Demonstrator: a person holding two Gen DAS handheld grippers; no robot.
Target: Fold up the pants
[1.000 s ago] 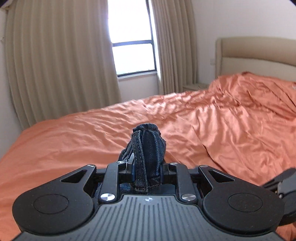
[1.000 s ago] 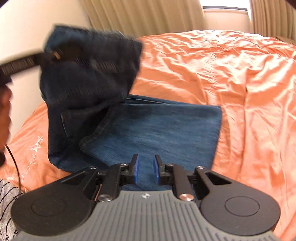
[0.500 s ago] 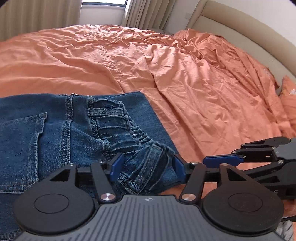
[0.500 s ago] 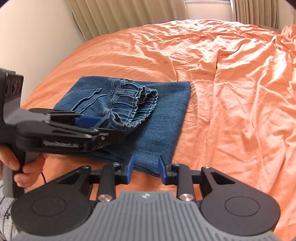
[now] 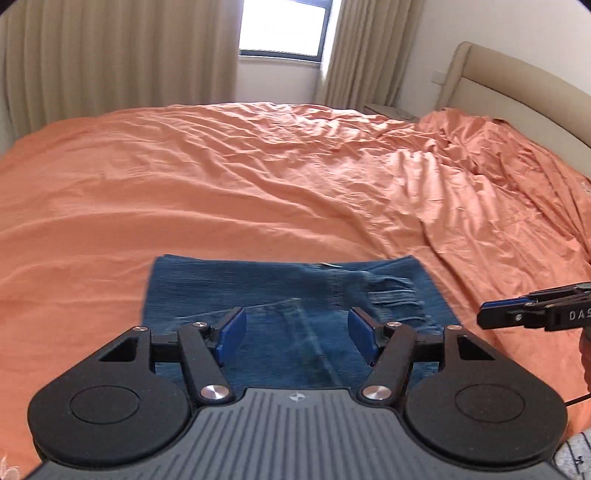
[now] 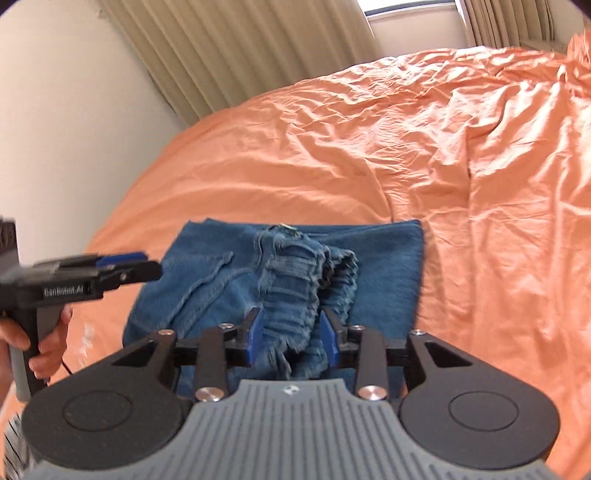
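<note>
The blue denim pants (image 5: pixel 288 295) lie folded into a rough rectangle on the orange bed sheet (image 5: pixel 258 177). Their gathered waistband (image 6: pixel 295 280) is bunched on top, toward the right side. My left gripper (image 5: pixel 297 332) is open and empty, hovering just above the near part of the pants. My right gripper (image 6: pixel 291 332) is open, with the bunched waistband lying between its blue pads (image 6: pixel 255 336); it does not pinch the cloth. The left gripper also shows in the right wrist view (image 6: pixel 122 267), and the right one in the left wrist view (image 5: pixel 517 314).
The wrinkled orange sheet (image 6: pixel 461 166) covers the whole bed. A beige headboard (image 5: pixel 517 85) stands at the right. Curtains (image 5: pixel 110 59) and a window (image 5: pixel 284 29) are behind the bed. A cream wall (image 6: pixel 66 122) is close on the left.
My left gripper let go of the waistband, opened wider and pulled back and up. My right gripper opened wider and moved in over the bunched waistband.
</note>
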